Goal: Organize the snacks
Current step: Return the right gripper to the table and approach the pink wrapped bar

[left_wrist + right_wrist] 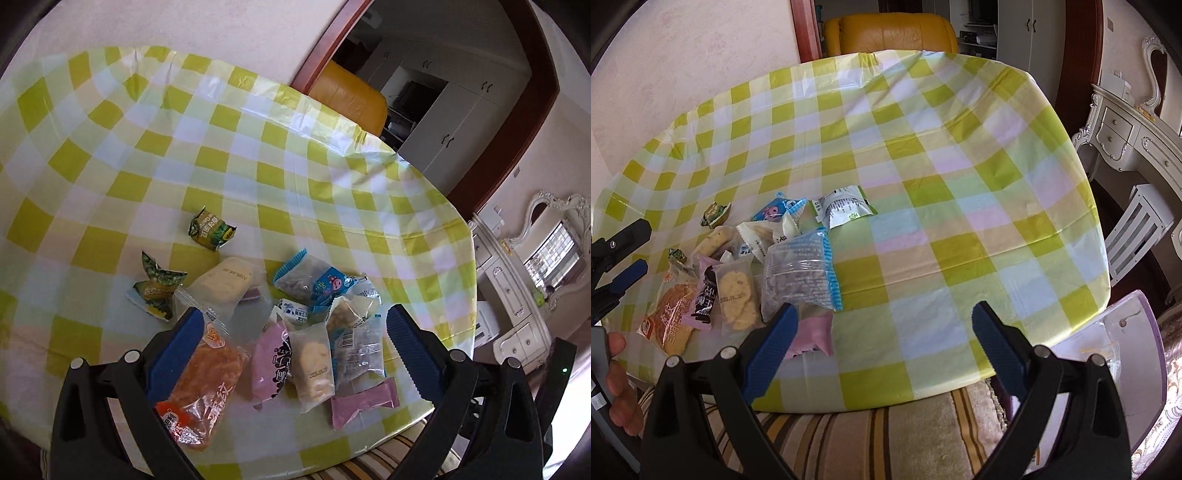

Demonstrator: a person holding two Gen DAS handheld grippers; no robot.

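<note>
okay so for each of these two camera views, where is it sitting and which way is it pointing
Left wrist: on the left gripper, looking down over the snack pile; its open blue fingers frame the packets.
Right wrist: on the right gripper, facing across the checked tablecloth toward the yellow chair; shows its open fingers and the person's left hand.
Shared: the pile, tablecloth, chair.

Both wrist views look down — sharing the snack pile [295, 332].

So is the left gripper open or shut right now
Open. The left gripper has its blue fingers spread wide over the snack pile, holding nothing.
</note>
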